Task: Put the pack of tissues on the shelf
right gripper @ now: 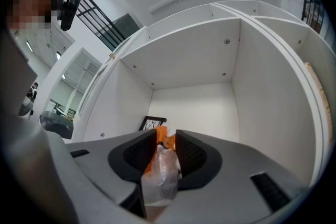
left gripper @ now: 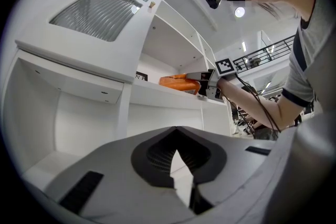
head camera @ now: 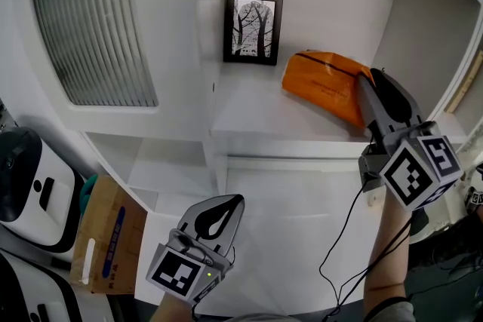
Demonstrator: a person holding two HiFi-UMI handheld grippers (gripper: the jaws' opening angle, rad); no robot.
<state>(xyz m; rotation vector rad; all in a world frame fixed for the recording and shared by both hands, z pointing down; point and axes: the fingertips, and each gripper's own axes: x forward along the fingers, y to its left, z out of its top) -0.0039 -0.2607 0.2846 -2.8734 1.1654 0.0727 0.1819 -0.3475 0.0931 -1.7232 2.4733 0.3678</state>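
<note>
We are finishing the placing step: the pack of tissues (head camera: 326, 85) is lying on the shelf (head camera: 256, 117), just right of the framed picture (head camera: 253, 28). Our right gripper (head camera: 371, 81) is standing released, jaws apart around the pack's clear wrapper end, seemingly not pinching it. Our left gripper (head camera: 230, 203) is hanging clenched and empty, well below the picture. Next we are needing a straight pull-back that avoids snagging the wrapper.

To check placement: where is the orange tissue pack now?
In the head view, the tissue pack lies on the shelf, just right of the framed picture.
</note>
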